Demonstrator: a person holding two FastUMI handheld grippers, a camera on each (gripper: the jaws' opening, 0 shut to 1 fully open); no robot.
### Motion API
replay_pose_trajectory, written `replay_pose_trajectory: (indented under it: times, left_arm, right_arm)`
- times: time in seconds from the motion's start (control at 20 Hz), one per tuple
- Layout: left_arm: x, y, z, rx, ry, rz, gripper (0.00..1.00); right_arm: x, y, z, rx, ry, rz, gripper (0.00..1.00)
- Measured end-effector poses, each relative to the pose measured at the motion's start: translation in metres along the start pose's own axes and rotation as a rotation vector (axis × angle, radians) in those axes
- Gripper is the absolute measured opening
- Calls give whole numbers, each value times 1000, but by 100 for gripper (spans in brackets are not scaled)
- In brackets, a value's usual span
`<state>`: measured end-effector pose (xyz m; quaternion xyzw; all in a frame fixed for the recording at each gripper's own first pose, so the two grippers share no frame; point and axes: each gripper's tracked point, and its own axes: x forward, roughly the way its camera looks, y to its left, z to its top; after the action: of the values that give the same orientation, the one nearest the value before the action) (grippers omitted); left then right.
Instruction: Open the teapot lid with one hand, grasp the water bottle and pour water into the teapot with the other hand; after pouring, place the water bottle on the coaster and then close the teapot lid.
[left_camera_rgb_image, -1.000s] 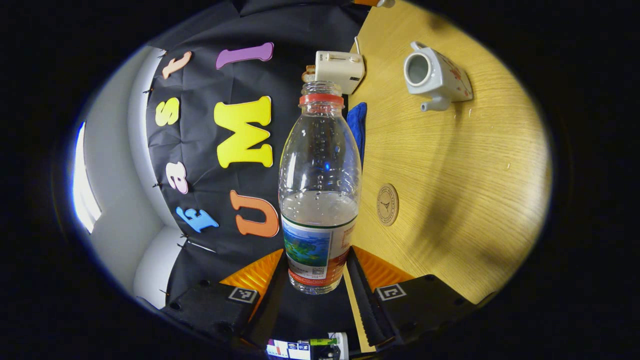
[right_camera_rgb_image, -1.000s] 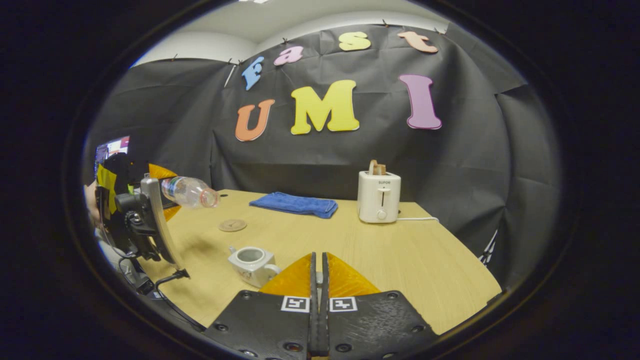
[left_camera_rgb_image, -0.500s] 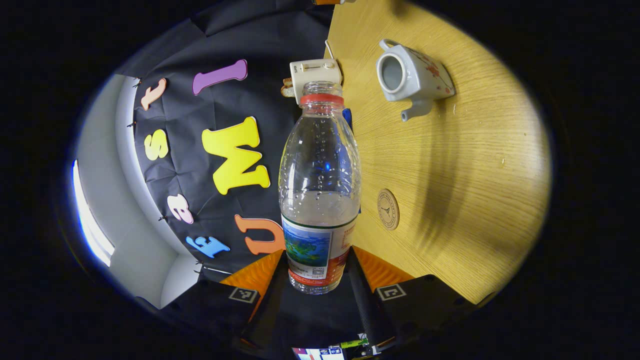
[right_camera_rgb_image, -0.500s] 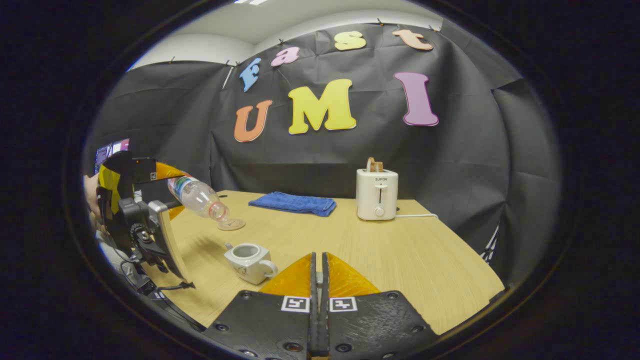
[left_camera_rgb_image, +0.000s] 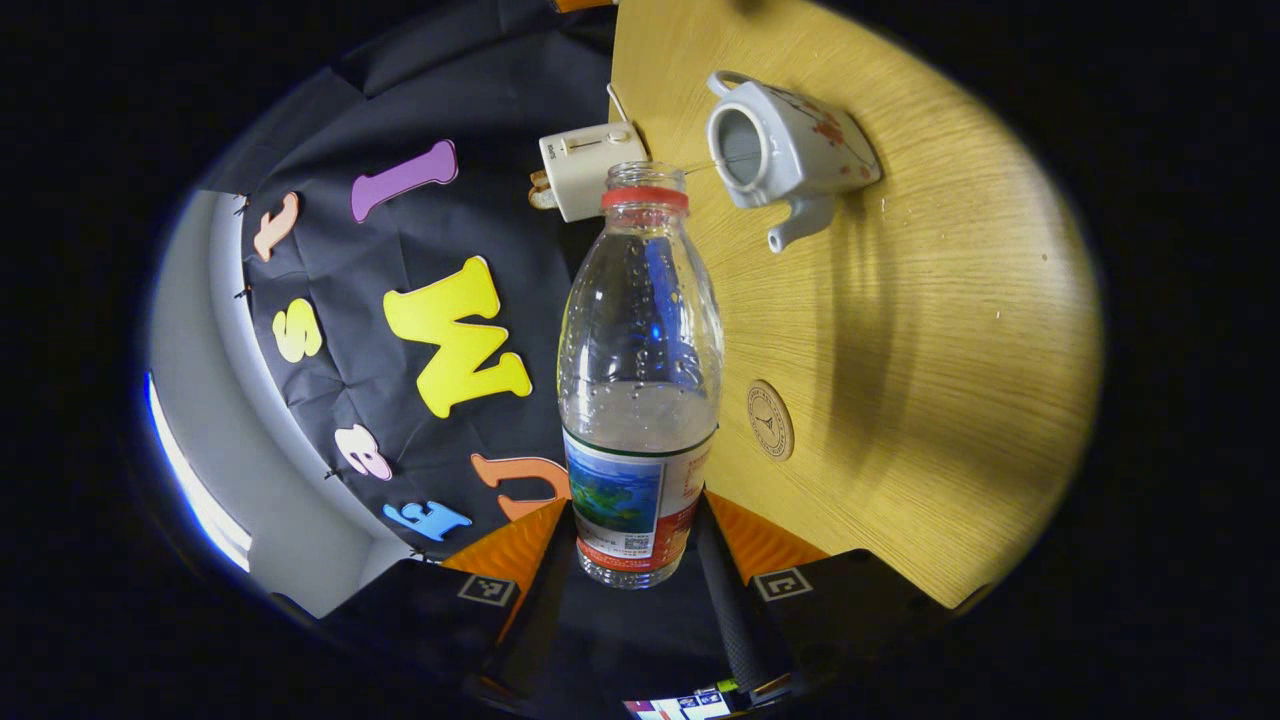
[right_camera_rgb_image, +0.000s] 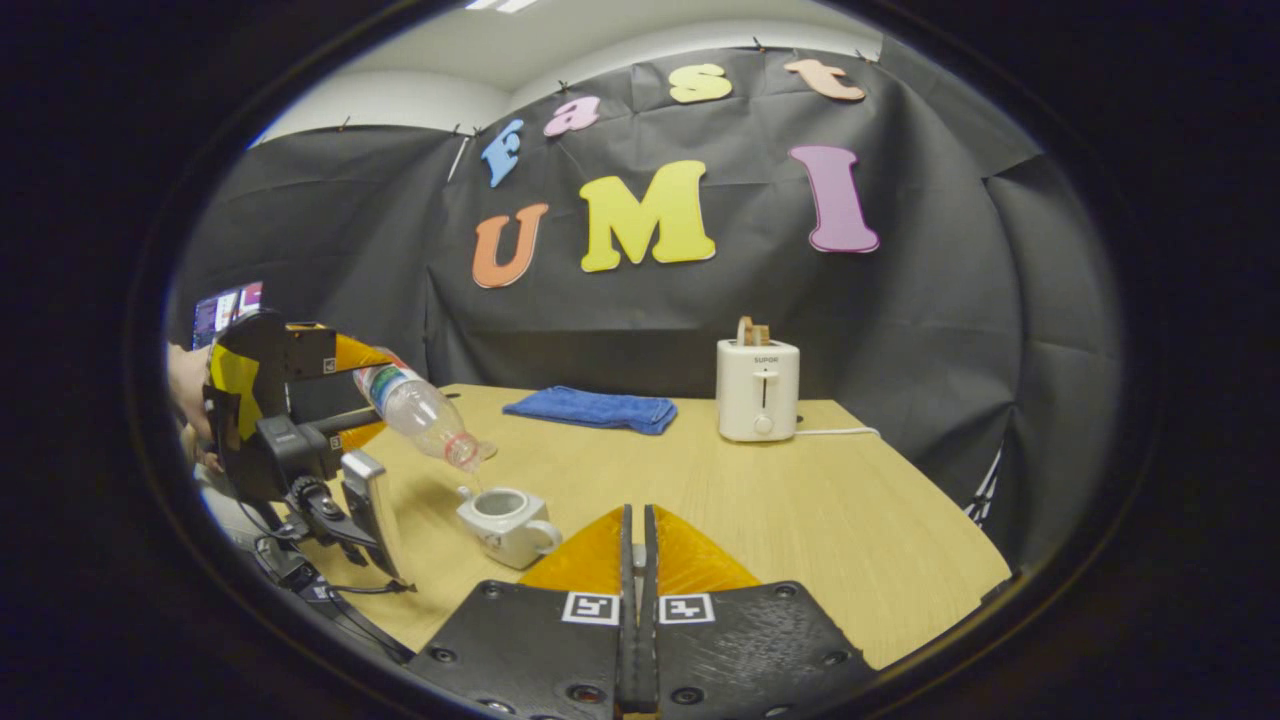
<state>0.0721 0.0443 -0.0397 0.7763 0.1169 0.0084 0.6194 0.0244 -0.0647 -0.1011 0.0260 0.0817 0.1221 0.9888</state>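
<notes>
Teapot (right_camera_rgb_image: 503, 522) sits open on the table (right_camera_rgb_image: 800, 500), bottle (left_camera_rgb_image: 640, 380) tipped above it, a thin stream falling in. Left gripper (left_camera_rgb_image: 640, 560) clamps the bottle's base; right gripper (right_camera_rgb_image: 636, 560) is pinched closed, contents unclear. Coaster (left_camera_rgb_image: 771, 420) and lid closing remain.

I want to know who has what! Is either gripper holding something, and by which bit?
The left gripper holds the clear plastic water bottle at its labelled bottom end.
</notes>
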Motion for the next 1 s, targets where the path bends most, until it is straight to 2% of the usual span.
replay_pose_trajectory:
  times: [1.0]
  left_arm:
    - [1,12,2,170,22,27,71]
  right_arm:
    - [0,0,-3,3,8,3,0]
